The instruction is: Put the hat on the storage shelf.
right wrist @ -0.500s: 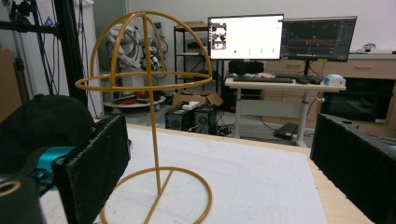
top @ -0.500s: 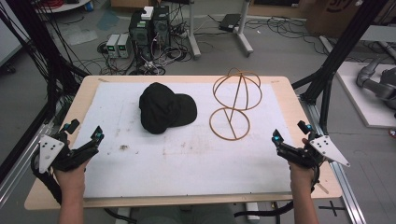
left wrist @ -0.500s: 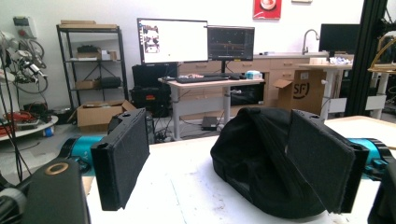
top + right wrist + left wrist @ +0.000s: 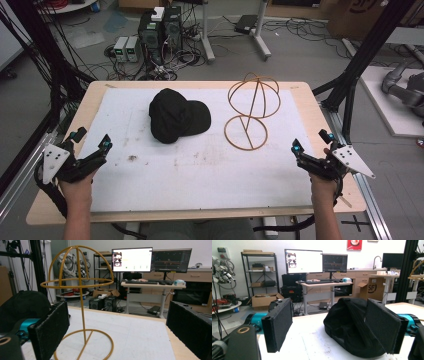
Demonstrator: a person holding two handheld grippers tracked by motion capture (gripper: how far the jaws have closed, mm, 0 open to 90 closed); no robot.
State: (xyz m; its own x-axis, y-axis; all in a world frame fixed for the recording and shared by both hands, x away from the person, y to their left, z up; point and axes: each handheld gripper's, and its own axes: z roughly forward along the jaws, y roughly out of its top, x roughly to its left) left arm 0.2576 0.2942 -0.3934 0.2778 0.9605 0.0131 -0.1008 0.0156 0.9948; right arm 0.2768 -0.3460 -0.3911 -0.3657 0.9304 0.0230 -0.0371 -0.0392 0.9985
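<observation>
- The wooden table [image 4: 320, 120] spans the middle of the high view, and a white mat [image 4: 200, 170] covers nearly all of its top, with a few dark smudges at about 8 o'clock from the mat's centre.
- A black cap [image 4: 176, 116] lies on the mat at about 11 o'clock from its centre, crown to the left and brim pointing toward 3 o'clock. In the left gripper view the cap [image 4: 348, 325] sits straight ahead, partly behind the right-hand jaw, apart from both jaws.
- A golden wire hat stand [image 4: 251, 111] stands upright at about 1 o'clock from the mat's centre, just beside the cap's brim at its 3 o'clock; whether the two touch I cannot tell. Its round base ring rests on the mat and a dome-shaped cage sits on top of a thin stem. In the right gripper view the hat stand [image 4: 80, 302] rises ahead, left of centre, with the cap [image 4: 23, 307] at its 9 o'clock.
- The left gripper [image 4: 92, 145] hovers at the mat's edge at 8 o'clock, held in a hand, its jaws spread wide with nothing between them; it points toward the cap, well apart from it.
- The right gripper [image 4: 306, 150] is at the mat's edge at 4 o'clock, also hand-held, jaws standing wide apart and holding nothing, aimed toward the hat stand and clear of it.
</observation>
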